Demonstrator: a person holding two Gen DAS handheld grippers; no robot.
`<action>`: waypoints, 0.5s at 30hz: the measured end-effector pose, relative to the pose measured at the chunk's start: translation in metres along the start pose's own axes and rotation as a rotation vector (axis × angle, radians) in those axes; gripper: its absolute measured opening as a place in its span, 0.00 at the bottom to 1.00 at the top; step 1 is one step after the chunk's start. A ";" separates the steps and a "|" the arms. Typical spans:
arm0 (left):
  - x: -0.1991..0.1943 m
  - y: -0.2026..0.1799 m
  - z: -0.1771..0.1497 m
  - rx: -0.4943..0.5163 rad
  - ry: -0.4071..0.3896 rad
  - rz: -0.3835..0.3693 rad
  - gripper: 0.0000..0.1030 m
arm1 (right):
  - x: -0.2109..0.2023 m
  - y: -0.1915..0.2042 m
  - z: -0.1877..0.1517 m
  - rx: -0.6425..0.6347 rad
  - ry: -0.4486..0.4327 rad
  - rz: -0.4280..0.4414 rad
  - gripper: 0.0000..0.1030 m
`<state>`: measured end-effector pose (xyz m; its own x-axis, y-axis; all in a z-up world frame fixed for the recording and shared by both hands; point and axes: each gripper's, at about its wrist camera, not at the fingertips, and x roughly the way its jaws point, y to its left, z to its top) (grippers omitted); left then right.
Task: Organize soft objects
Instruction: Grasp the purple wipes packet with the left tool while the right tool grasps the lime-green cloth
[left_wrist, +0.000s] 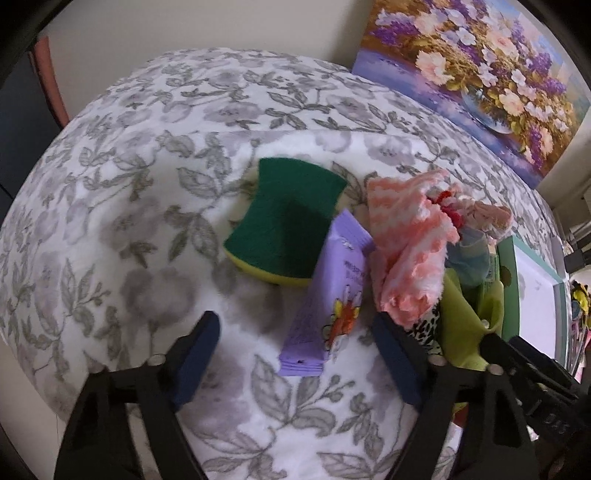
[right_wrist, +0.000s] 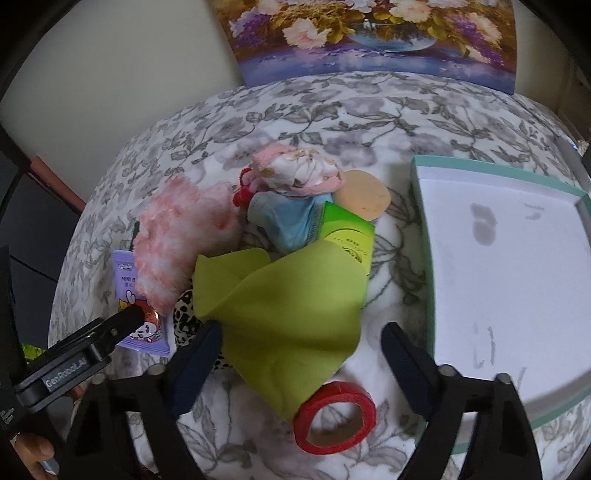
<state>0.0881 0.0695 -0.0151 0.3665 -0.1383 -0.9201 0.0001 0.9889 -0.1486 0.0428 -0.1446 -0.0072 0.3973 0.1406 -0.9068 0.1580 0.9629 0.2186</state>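
Lying lengthwise away, purple packet (left_wrist: 328, 291).

Green cloth (right_wrist: 280, 317) hides leopard-print item (right_wrist: 184, 314), perhaps fabric.

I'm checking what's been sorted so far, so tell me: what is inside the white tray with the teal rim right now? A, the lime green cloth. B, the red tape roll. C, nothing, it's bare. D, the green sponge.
C: in the right wrist view the white tray shows only its bare, stained floor, while the red tape roll and lime green cloth lie outside it on the floral blanket, and the green sponge sits further left.
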 end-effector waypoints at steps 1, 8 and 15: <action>0.002 -0.001 0.001 0.003 0.005 -0.008 0.72 | 0.002 0.001 0.000 -0.005 0.005 -0.002 0.79; 0.011 -0.008 0.002 0.014 0.035 -0.027 0.44 | 0.013 0.006 0.000 -0.038 0.034 -0.020 0.47; 0.011 -0.013 0.001 0.008 0.038 -0.021 0.32 | 0.011 0.005 -0.002 -0.043 0.046 -0.013 0.09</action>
<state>0.0927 0.0552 -0.0226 0.3305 -0.1605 -0.9301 0.0146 0.9862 -0.1650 0.0468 -0.1374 -0.0169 0.3529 0.1373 -0.9255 0.1236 0.9737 0.1916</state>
